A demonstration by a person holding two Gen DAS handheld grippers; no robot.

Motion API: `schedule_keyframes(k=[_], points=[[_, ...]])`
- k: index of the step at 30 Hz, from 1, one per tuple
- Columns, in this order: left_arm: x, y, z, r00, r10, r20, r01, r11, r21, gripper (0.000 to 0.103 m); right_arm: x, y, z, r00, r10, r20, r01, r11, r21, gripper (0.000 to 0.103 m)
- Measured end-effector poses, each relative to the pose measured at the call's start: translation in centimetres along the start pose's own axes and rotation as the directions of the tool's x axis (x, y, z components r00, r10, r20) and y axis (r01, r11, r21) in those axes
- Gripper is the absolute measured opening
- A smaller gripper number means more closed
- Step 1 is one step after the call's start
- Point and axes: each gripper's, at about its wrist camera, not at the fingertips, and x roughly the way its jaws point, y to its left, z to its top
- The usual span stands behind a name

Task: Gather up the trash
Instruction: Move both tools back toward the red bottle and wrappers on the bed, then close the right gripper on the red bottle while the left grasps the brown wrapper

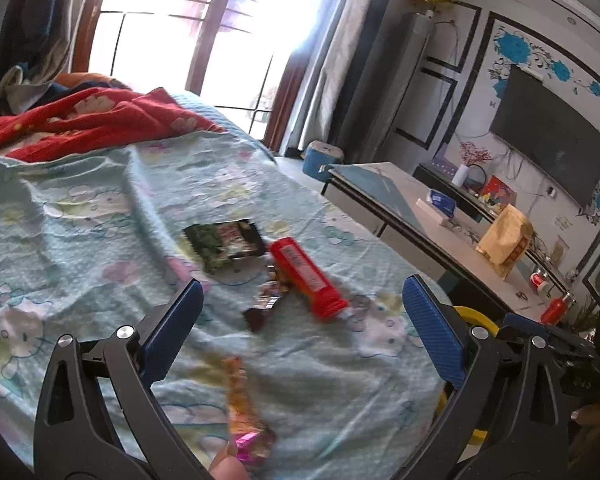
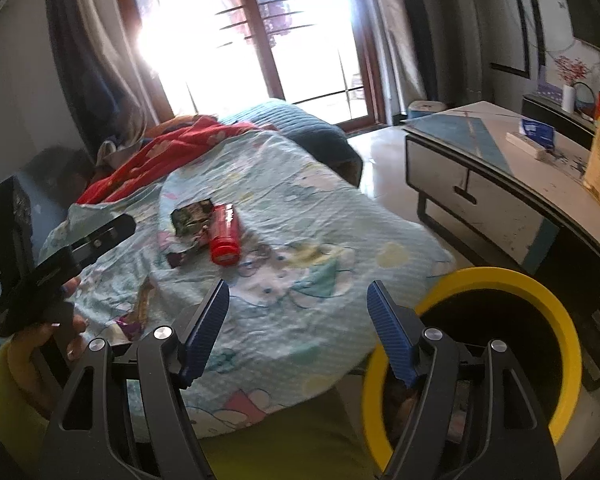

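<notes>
Two handheld grippers with blue-padded fingers point down over a bed covered by a pale blue cartoon-print sheet (image 1: 100,208). The left gripper (image 1: 304,316) has its jaws spread wide with nothing between them; the right gripper (image 2: 298,312) is likewise wide open and empty. Nearest, on the sheet, lies an orange snack wrapper (image 1: 240,396) with a pink end. Beside the bed, to the right, stands a black bin with a yellow rim (image 2: 500,276). Farther along the sheet lie a small dark wrapper (image 1: 266,304), a red tube (image 1: 306,280) and a dark green packet (image 1: 224,242), close together. Beyond them, a red blanket (image 1: 88,120) is bunched before a bright window (image 1: 204,28).
</notes>
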Motion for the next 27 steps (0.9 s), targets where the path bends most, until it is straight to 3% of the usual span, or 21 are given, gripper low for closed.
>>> schedule_keyframes(k=[5, 11, 22, 25, 27], points=[[0.8, 1.6, 0.1, 0.999, -0.023, -0.050, 0.022, 1.000, -0.021, 0.065, 2.5, 1.8, 0.6, 0.999, 0.027, -0.023, -0.028, 0.999, -0.039, 0.069], [2.1, 2.8, 0.6, 0.988, -0.080, -0.131, 0.080, 0.997, -0.012, 0.042, 6.5, 3.5, 2.2, 0.994, 0.090, -0.064, -0.094, 0.994, -0.063, 0.068], [4.3, 5.4, 0.5, 0.959, -0.123, -0.255, 0.110, 0.992, -0.064, 0.038, 14.2, 7.0, 3.8, 0.980, 0.104, -0.167, -0.131, 0.978, -0.163, 0.055], [5.2, 5.6, 0.4, 0.952, -0.135, -0.276, 0.118, 0.990, -0.079, 0.038, 16.0, 7.2, 3.7, 0.975, 0.102, -0.198, -0.136, 0.976, -0.169, 0.047], [5.8, 5.5, 0.4, 0.946, -0.148, -0.287, 0.128, 0.988, -0.087, 0.038, 16.7, 7.1, 3.5, 0.971, 0.100, -0.219, -0.139, 0.976, -0.169, 0.036]])
